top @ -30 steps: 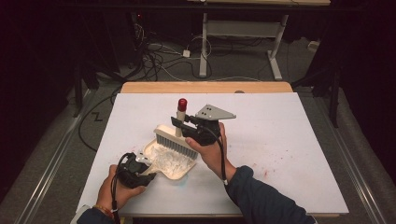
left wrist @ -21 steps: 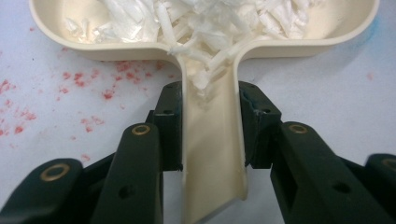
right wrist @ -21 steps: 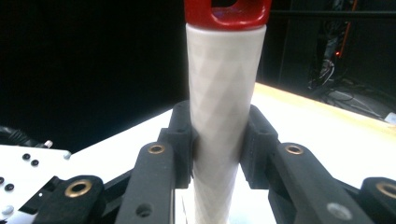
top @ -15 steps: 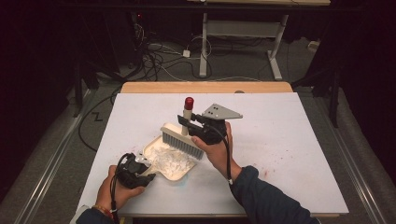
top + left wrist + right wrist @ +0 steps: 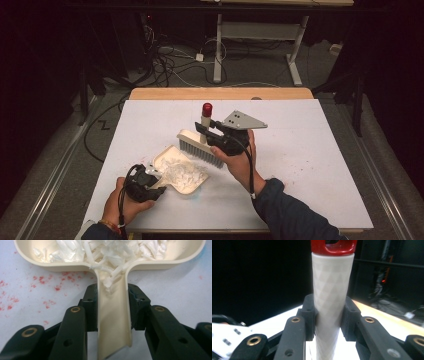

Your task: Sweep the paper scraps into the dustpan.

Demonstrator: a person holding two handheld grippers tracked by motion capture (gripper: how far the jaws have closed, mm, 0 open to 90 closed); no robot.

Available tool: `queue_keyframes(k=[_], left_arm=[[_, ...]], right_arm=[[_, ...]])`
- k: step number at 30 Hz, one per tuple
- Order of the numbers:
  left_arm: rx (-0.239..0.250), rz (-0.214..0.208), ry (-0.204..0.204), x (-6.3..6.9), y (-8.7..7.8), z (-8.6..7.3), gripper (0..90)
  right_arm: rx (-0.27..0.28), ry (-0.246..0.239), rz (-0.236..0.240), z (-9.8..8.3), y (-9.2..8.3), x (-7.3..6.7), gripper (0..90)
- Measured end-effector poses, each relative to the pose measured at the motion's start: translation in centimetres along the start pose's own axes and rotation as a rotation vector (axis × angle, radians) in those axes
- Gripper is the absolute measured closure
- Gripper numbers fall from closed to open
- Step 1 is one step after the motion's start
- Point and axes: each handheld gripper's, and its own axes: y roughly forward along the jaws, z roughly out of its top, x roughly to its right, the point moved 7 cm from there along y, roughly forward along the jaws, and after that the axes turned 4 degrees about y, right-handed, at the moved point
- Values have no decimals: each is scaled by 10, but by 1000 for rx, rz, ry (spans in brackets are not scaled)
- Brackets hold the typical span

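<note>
Nearest you, at the lower left of the high view, your left gripper (image 5: 156, 181) pinches the handle of the cream dustpan (image 5: 176, 169). In the left gripper view the jaws press against both sides of that handle (image 5: 113, 315), and the pan sits flat on the white table sheet (image 5: 310, 150) with a heap of white shreds (image 5: 182, 172) in its tray. Some shreds spill back into the top of the handle channel. This hand has kept its place over the last second.

Further in, at the centre of the frame, your right gripper (image 5: 206, 131) clamps the white handle of the brush (image 5: 200, 148). The right gripper view shows the jaws squeezed on the ribbed shaft (image 5: 332, 290) just under its red cap (image 5: 207, 108).

Here is what has changed: a second ago the bristles sat right at the pan's far rim, and now the brush has drifted up and to the right in the frame, lifted clear of the pan. That reads as the sweeping stroke being finished, with the shreds gathered. The sheet around the pan looks free of white bits, though faint red specks mark it.
</note>
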Motion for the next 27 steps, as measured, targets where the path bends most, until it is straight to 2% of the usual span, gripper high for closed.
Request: queue_keyframes(k=[7, 10, 13, 17, 19, 23, 25, 27], left_arm=[[-3, -2, -1, 0, -1, -2, 631], [-5, -2, -1, 1, -1, -2, 631], [-7, -2, -2, 1, -1, -2, 631], [-9, -1, 4, 3, -1, -1, 631], [-10, -6, 6, 5, -1, -1, 631], [-7, -7, 5, 5, 0, -1, 631], [-8, -7, 9, 5, 0, -1, 631], [-7, -7, 11, 5, -1, -1, 631]], right_arm=[[-65, -108, -74, -18, -16, 16, 702], [-85, -102, -63, -25, -25, 18, 702], [-109, -120, -52, -34, -30, 11, 702], [-120, -146, -40, -41, -25, -3, 702], [-122, -143, -20, -41, -23, -11, 701], [-115, -101, 41, -40, -16, -27, 702], [-106, -117, 59, -37, -15, -34, 702], [-87, -112, 74, -32, -15, -39, 702]])
